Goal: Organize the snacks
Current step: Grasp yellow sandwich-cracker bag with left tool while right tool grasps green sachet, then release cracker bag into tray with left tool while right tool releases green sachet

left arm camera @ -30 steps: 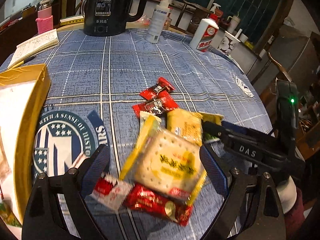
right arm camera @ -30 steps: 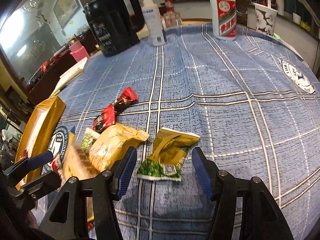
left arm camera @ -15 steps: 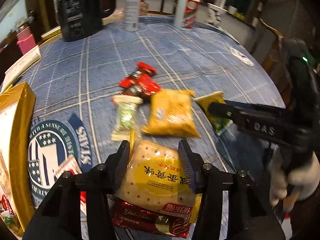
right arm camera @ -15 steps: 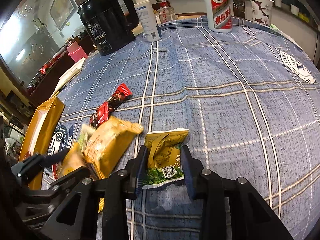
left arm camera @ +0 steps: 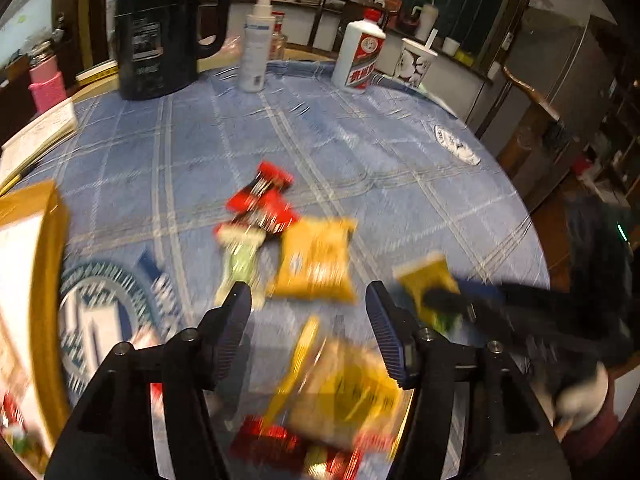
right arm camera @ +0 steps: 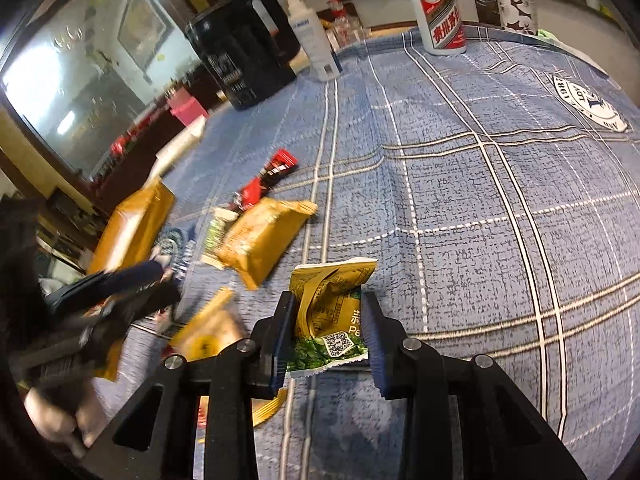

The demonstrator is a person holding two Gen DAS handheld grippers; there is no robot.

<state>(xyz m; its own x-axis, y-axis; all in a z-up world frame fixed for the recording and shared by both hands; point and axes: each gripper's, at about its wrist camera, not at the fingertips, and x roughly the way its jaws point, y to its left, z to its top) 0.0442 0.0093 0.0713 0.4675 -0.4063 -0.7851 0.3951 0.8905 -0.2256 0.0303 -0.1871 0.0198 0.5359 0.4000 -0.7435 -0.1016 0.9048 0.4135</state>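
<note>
My right gripper (right arm camera: pixel 328 332) is shut on a yellow-green snack packet (right arm camera: pixel 330 308) and holds it just above the blue plaid tablecloth (right arm camera: pixel 460 208). My left gripper (left arm camera: pixel 308 320) is open and empty, raised above a yellow cracker packet (left arm camera: pixel 348 396) that lies blurred on the cloth below it. A red packet (left arm camera: pixel 296 444) lies under the cracker packet. An orange bag (left arm camera: pixel 316 260), a green-white packet (left arm camera: pixel 240 260) and two red bars (left arm camera: pixel 260 204) lie in the middle. The orange bag (right arm camera: pixel 260 240) also shows in the right wrist view.
A gold box (left arm camera: pixel 44 280) with snacks inside stands at the left edge. A black kettle (left arm camera: pixel 160 28), a spray bottle (left arm camera: pixel 254 52), a white liquor bottle (left arm camera: pixel 360 56) and a paper cup (left arm camera: pixel 414 62) stand at the far side. A notebook (left arm camera: pixel 36 136) lies far left.
My left gripper opened, let go of the yellow cracker packet and lifted away. My right gripper closed on the yellow-green packet.
</note>
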